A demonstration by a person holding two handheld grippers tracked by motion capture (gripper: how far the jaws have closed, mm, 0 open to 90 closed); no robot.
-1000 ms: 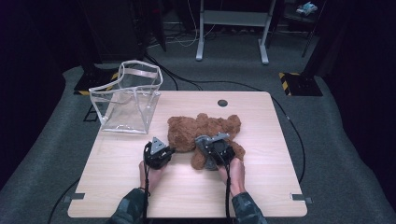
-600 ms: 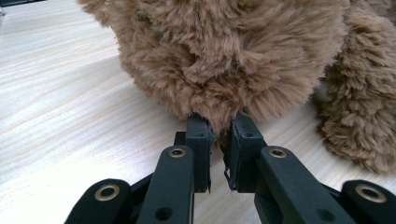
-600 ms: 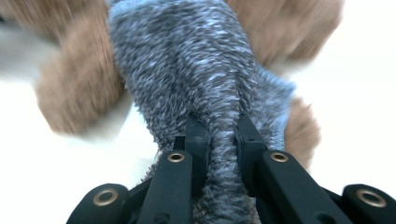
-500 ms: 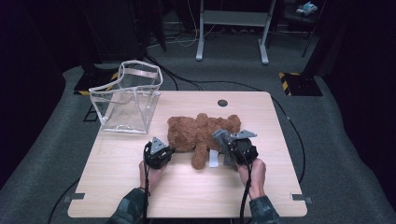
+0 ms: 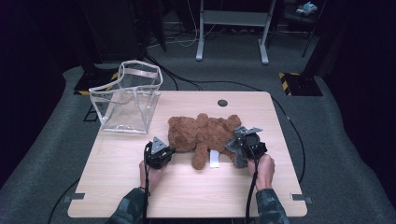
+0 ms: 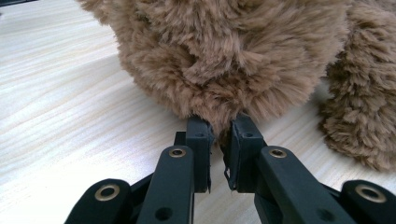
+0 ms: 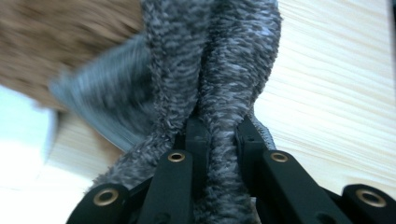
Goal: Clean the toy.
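Observation:
A brown plush teddy bear lies across the middle of the wooden table. At its left end my left gripper is shut on a tuft of its fur; in the left gripper view the teddy bear bulges over the left gripper. At the bear's right end my right gripper is shut on a fuzzy grey cloth. In the right gripper view the grey cloth is bunched between the jaws of the right gripper and shows a ribbed edge.
A clear plastic bag with a pale rim stands open at the table's back left. A white tag lies by the bear's lower limb. A dark round hole sits near the far edge. Cables trail over the floor behind.
My right gripper has moved to the right along the bear with the grey cloth in it. The left gripper and the bear's left end have stayed put.

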